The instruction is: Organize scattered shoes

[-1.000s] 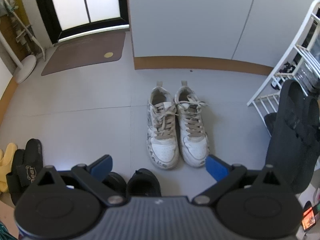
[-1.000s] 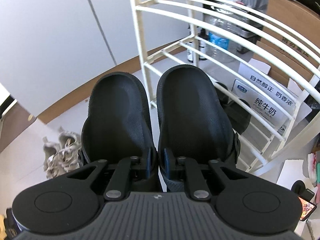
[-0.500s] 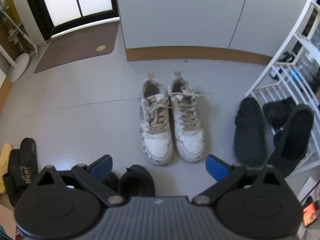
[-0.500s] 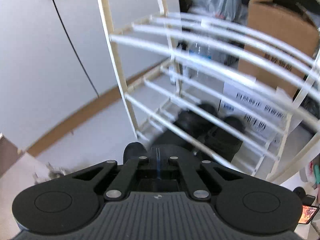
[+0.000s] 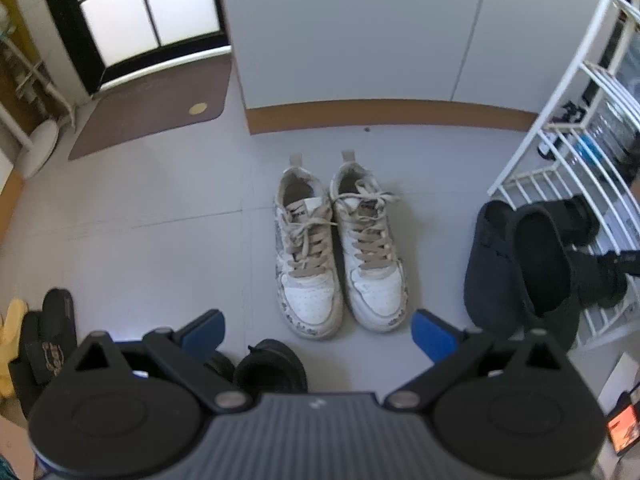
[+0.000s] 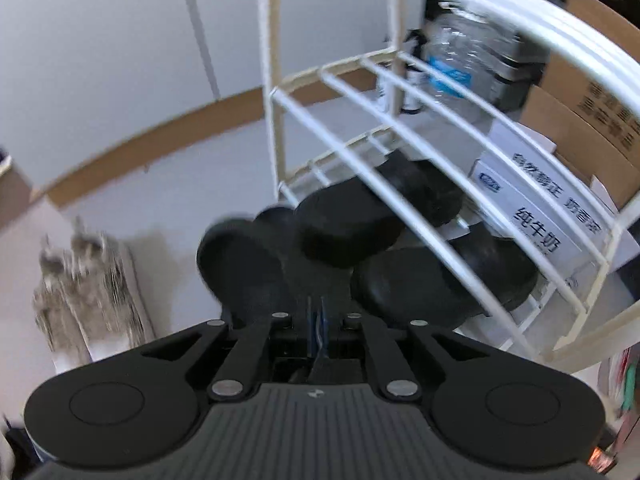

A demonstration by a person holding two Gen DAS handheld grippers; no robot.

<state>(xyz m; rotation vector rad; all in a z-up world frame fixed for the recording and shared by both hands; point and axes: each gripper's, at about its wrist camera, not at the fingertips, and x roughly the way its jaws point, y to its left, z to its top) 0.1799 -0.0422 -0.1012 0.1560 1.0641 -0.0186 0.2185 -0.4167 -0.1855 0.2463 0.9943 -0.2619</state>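
Two black slippers (image 5: 516, 264) rest toes-up at the foot of the white wire rack (image 5: 560, 148). My right gripper (image 6: 318, 320) is shut on their heel edges; the slippers (image 6: 244, 268) extend ahead of it toward the rack (image 6: 271, 80), blurred. From the left wrist view the right gripper (image 5: 600, 276) shows as a dark shape behind the slippers. A pair of white laced sneakers (image 5: 340, 248) stands side by side mid-floor. My left gripper (image 5: 318, 330) hangs open above the floor, just short of the sneakers' toes, with nothing between its blue pads (image 5: 204, 326).
Black shoes (image 6: 400, 216) sit on the rack's low shelves, with water bottles (image 6: 460, 52) and cartons (image 6: 560, 216) behind. A black shoe (image 5: 272, 364) lies under my left gripper. Black sandals (image 5: 52, 340) and a yellow one (image 5: 8, 340) lie far left. A brown doormat (image 5: 152, 112) lies by the door.
My right gripper has swung the slippers down from upright to the floor at the rack's foot. The left gripper has stayed open and drifted slightly, keeping the sneakers ahead.
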